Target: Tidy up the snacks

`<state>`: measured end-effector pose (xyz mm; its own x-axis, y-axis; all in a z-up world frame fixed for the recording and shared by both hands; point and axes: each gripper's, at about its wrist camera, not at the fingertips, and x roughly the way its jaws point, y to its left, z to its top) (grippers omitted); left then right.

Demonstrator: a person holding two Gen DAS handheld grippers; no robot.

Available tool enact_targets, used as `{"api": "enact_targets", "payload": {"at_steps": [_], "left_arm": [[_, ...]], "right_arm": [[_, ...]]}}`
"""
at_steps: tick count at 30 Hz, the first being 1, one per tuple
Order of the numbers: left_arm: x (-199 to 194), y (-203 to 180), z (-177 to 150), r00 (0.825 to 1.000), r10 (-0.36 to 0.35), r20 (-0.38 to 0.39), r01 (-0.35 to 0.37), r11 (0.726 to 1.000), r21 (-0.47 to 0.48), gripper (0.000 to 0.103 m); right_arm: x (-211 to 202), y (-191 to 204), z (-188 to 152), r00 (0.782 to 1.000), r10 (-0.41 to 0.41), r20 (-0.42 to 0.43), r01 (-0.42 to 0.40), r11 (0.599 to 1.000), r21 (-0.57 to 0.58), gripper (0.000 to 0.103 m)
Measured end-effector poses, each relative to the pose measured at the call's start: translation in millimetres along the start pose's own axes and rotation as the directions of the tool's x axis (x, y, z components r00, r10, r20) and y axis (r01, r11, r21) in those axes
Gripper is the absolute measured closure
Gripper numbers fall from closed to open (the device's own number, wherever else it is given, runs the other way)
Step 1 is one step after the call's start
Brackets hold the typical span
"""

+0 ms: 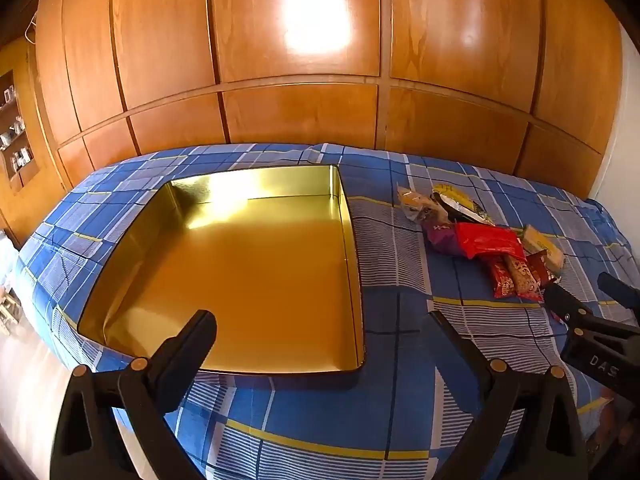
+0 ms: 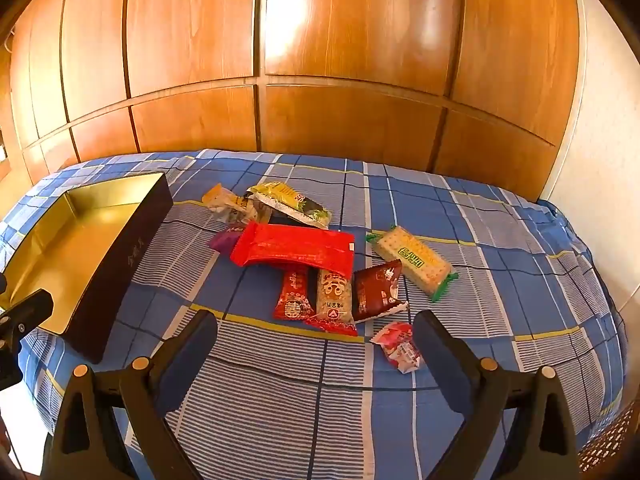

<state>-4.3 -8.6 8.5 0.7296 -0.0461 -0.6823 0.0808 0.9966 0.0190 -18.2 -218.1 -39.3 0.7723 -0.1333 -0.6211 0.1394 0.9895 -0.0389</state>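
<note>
An empty gold-lined tin box (image 1: 256, 264) lies open on the blue plaid bedcover; in the right wrist view it shows at the left (image 2: 80, 236) with a dark outer wall. A pile of snack packets lies to its right: a large red packet (image 2: 296, 248), a cracker pack (image 2: 416, 262), a dark red packet (image 2: 376, 290), a small pink candy (image 2: 398, 346), green and yellow packets (image 2: 288, 198). My left gripper (image 1: 320, 324) is open and empty over the box's near right corner. My right gripper (image 2: 316, 328) is open and empty just before the pile.
The bed (image 2: 500, 280) fills both views, with wooden wardrobe doors (image 2: 320, 60) behind it. A shelf niche (image 1: 14, 128) is at the far left. The right gripper shows at the right edge of the left wrist view (image 1: 592, 320).
</note>
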Motion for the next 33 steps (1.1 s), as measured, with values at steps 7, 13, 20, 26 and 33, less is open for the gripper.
{"api": "enact_targets", "payload": {"at_steps": [7,13,20,26,33], "left_arm": [[-1.4,-2.4,-0.7,1.000,-0.002,0.001,0.002,1.000,0.006,0.000],[-2.2,-2.6,-1.0,1.000,-0.006,0.002,0.006,1.000,0.006,0.000],[-2.6,-3.4,-1.5,1.000,-0.006,0.004,0.006,1.000,0.007,0.000],[-3.5,-5.7,-1.4,1.000,-0.005,0.007,0.005,1.000,0.009,0.000],[-5.5,-6.0,-1.2,1.000,-0.007,0.011,0.007,1.000,0.015,0.000]], "right_arm": [[-2.3,-0.4,0.6,1.000,-0.006,0.014,0.006,1.000,-0.004,0.004],[-2.6,-1.9,2.1,1.000,-0.005,0.016,0.005,1.000,-0.009,0.004],[-2.7,-1.2,1.2,1.000,0.016,-0.021,-0.015,1.000,0.010,0.004],[-3.9,-1.4,1.7,1.000,0.007,-0.008,-0.007,1.000,0.003,0.004],[-3.5,-2.0,3.0,1.000,0.012,-0.021,-0.012,1.000,0.008,0.004]]}}
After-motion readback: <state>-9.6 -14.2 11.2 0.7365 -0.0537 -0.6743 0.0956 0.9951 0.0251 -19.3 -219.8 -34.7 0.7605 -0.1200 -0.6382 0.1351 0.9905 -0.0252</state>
